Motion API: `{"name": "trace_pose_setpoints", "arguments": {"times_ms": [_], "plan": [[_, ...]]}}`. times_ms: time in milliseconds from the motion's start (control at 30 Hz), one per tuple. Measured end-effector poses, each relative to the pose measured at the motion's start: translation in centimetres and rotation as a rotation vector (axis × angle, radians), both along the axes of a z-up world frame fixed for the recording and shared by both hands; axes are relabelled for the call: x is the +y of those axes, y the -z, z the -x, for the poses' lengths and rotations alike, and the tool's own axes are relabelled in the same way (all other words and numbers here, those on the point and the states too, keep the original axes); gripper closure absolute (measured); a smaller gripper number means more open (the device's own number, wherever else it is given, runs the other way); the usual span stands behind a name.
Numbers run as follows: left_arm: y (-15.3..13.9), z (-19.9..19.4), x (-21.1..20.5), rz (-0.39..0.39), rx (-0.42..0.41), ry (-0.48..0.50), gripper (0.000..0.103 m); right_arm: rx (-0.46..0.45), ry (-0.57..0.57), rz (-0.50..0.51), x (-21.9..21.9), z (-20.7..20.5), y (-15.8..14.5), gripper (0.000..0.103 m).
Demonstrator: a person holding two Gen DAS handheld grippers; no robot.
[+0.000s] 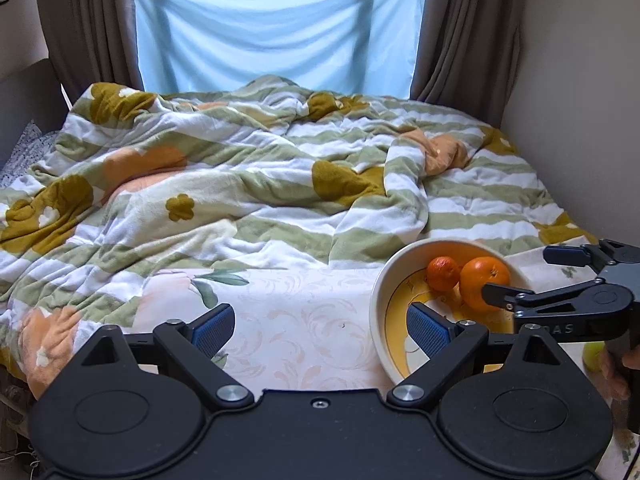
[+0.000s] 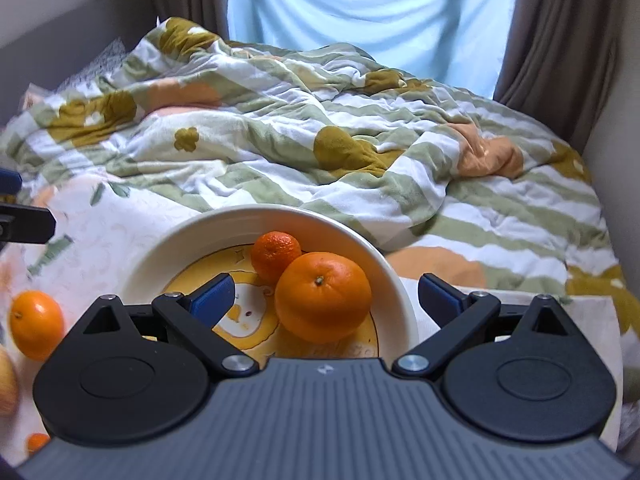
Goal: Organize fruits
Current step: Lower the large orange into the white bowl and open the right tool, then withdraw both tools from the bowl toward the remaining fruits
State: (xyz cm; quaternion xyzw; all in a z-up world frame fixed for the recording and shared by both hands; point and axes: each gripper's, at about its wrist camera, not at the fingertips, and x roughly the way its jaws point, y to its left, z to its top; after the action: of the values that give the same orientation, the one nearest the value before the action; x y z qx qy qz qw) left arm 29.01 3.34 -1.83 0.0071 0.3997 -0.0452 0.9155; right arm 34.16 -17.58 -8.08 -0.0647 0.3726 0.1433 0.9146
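Here, one bowl [image 2: 400,300] holding two oranges [image 2: 323,297], both grippers' fingers [image 2: 212,300] wide apart, empty

One round cream ceramic bowl with a yellow painted floor [image 2: 396,280] sits on the bed, and inside it lie two fruits: one large smooth orange [image 2: 323,296] and, touching it on the far side, one small bumpy tangerine [image 2: 275,255]. Left of the bowl, on the pale flowered sheet, the right wrist view shows one more smooth orange [image 2: 36,324], one pale yellowish fruit cut off by the frame edge [image 2: 7,384], and a sliver of one small orange fruit [image 2: 38,442] nearer the camera. On the bowl's other side, the left wrist view shows one yellow-green fruit partly hidden [image 1: 594,354]
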Motion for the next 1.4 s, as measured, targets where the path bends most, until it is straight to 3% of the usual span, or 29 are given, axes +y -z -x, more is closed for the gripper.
{"name": "trace_pose_setpoints", "arguments": {"times_ms": [367, 867, 1167, 1400], "plan": [[-4.7, 5.3, -1.7, -0.011, -0.115, -0.019, 0.008, -0.045, 0.048, -0.051, -2.9, 4.9, -6.1, 0.0], [-8.1, 17.8, -2.9, -0.034, -0.244, -0.11, 0.008, -0.128, 0.058, -0.087, -6.9, 17.1, -12.1, 0.0], [-5.8, 21.7, -1.7, -0.034, -0.265, -0.178, 0.003, -0.109, 0.033, -0.104, -6.3, 21.7, -11.7, 0.0], [-1.2, 21.9, 0.1, -0.047, -0.284, -0.201, 0.0, -0.048, 0.029, -0.084, -4.5, 23.4, -7.9, 0.0]]}}
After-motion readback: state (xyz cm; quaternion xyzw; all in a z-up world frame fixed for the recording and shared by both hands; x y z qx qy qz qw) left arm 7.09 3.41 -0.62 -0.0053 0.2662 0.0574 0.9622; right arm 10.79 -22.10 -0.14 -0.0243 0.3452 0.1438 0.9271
